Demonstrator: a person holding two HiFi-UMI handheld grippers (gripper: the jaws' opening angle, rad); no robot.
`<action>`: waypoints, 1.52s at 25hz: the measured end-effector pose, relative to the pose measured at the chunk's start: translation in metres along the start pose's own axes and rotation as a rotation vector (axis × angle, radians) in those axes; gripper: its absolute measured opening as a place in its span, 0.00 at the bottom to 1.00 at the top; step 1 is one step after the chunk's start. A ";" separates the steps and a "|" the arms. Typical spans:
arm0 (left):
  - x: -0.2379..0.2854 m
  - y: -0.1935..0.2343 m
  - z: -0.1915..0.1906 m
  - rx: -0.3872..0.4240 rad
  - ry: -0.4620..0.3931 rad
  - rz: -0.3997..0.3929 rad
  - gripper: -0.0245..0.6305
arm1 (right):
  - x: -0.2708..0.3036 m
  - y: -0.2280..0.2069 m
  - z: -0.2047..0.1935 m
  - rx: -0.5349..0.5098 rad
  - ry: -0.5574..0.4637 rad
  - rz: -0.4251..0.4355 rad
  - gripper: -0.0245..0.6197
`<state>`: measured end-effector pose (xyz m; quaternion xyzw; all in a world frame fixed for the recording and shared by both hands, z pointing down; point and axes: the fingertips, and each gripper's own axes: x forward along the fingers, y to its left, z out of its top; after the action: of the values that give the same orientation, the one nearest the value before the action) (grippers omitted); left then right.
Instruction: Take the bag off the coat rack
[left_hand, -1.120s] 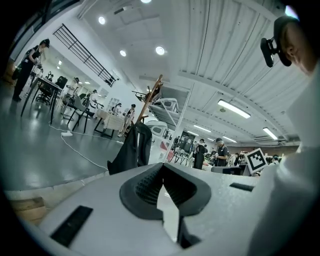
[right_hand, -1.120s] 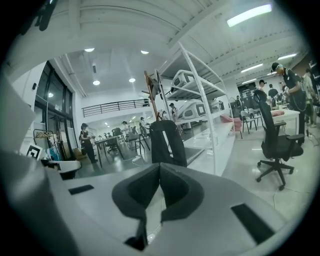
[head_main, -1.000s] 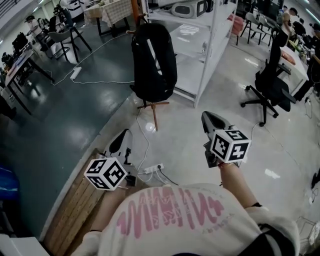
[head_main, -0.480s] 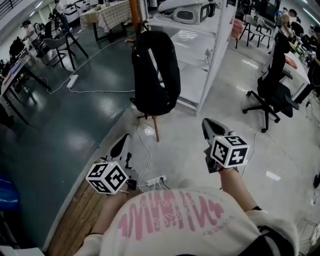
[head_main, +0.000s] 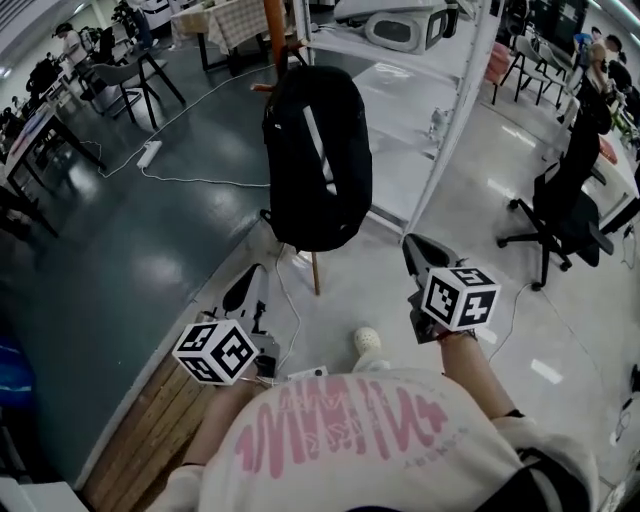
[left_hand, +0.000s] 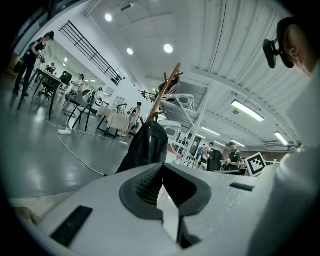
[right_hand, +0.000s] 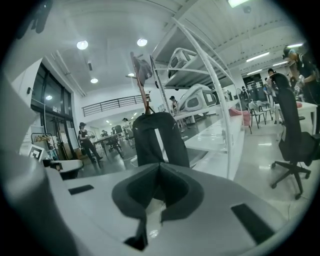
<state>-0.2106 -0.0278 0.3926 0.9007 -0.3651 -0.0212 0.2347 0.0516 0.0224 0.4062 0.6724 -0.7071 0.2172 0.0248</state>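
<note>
- We hold our left gripper (head_main: 246, 291) low, at about 8 o'clock in the head view. Its jaws are clenched tight together, with nothing between them.
- We hold our right gripper (head_main: 424, 251) at about 4 o'clock. Its jaws are clenched too, and they hold nothing.
- The black bag (head_main: 318, 160) hangs on the wooden coat rack (head_main: 275, 25), straight ahead of us at 12 o'clock. Both grippers point toward it but are well apart from it.
- The bag has a thin white stripe down its front. It hides most of the rack's pole. One wooden leg of the rack shows under it.
- In the left gripper view, the bag (left_hand: 148, 147) shows just above the shut jaws, with the rack's pole (left_hand: 167, 90) sticking up out of it.
- In the right gripper view, the bag (right_hand: 158, 136) stands right over the shut jaws.
- A white shelf (head_main: 452, 100) stands at 1 o'clock, just beside the bag.
- A black office chair (head_main: 565, 205) stands at 3 o'clock, well apart from the bag.
- A white power strip (head_main: 306, 374) lies on the floor near our shoe (head_main: 367, 341), at 6 o'clock.
- A wooden board (head_main: 148, 412) lies on the floor at 7 o'clock, under our left arm.
</note>
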 end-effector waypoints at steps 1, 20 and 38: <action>0.012 0.001 0.003 -0.003 -0.004 0.006 0.04 | 0.012 -0.007 0.007 -0.003 0.003 0.008 0.05; 0.155 0.045 0.067 -0.043 -0.183 0.230 0.04 | 0.206 -0.067 0.138 -0.147 0.022 0.261 0.05; 0.156 0.073 0.060 -0.090 -0.222 0.394 0.04 | 0.255 -0.069 0.167 -0.197 -0.109 0.361 0.05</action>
<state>-0.1568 -0.2018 0.3921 0.7927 -0.5562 -0.0904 0.2327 0.1372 -0.2742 0.3573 0.5400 -0.8342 0.1114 0.0127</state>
